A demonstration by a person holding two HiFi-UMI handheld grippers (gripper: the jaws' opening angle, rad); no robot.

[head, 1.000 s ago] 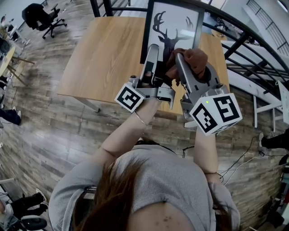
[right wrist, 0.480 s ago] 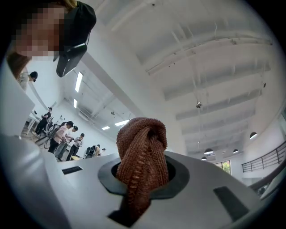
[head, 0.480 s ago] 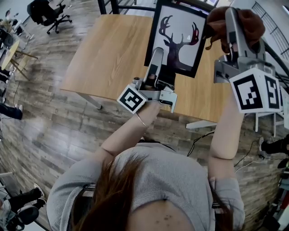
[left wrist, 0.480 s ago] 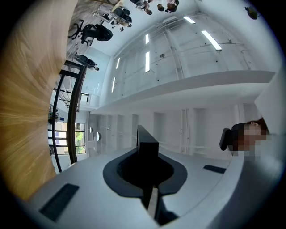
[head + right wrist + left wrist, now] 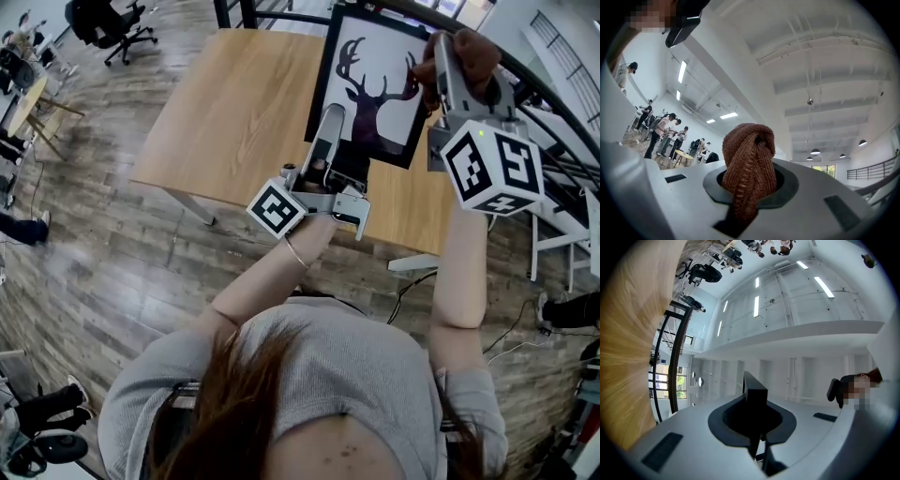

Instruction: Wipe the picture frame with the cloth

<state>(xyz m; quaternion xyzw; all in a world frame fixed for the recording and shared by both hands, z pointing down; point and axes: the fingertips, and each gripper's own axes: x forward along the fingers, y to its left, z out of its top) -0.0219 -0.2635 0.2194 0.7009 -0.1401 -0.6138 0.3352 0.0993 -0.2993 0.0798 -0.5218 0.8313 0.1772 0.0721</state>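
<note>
Since the picture frame (image 5: 375,56) is held upright over the tabletop (image 5: 234,103): left claw (image 5: 330,114), clenched on its lower edge, must hold firm.
Right claw (image 5: 457,58): grasping the cloth (image 5: 476,49) at the frame's top-right corner; sweep lightly.

We identify the site as a large open-plan office hall. The indications are as follows: a black swivel office chair (image 5: 108,23) on a grey wood-plank floor (image 5: 103,253), a rectangular light-wood desk (image 5: 234,103), a black tubular metal railing (image 5: 673,371), long white ceiling strip lights (image 5: 822,287) above a white upper gallery (image 5: 797,331), and standing people (image 5: 661,133) beside a small round wooden table (image 5: 684,154).
</note>
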